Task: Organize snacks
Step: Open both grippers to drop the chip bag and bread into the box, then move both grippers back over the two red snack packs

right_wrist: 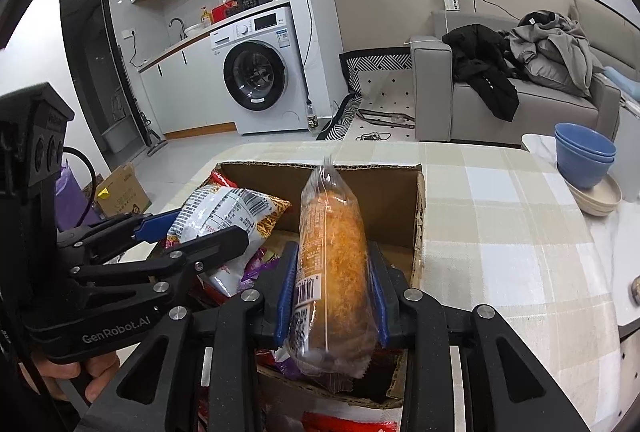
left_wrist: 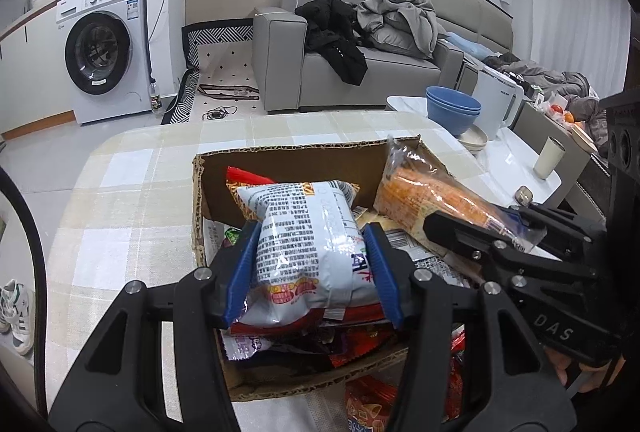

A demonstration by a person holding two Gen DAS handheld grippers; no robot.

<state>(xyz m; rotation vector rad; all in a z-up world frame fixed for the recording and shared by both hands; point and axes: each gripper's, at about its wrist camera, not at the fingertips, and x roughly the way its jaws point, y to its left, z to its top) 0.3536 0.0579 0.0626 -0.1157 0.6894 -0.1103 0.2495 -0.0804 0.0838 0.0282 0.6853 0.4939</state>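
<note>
An open cardboard box (left_wrist: 304, 154) (right_wrist: 400, 192) on the checked tablecloth holds several snack packets. My left gripper (left_wrist: 312, 256) is shut on a white snack bag with printed text (left_wrist: 308, 244), held over the box; the bag also shows in the right wrist view (right_wrist: 228, 216). My right gripper (right_wrist: 332, 284) is shut on a clear-wrapped orange bread roll (right_wrist: 334, 260), held over the box's right half; the roll also shows in the left wrist view (left_wrist: 436, 196). Red and purple packets lie underneath in the box.
Stacked blue bowls (left_wrist: 454, 108) (right_wrist: 586, 156), a white kettle (left_wrist: 500, 100) and a cup (left_wrist: 550, 158) stand on the white side table at right. A red packet (left_wrist: 368, 404) lies on the table in front of the box. Sofa and washing machine stand behind.
</note>
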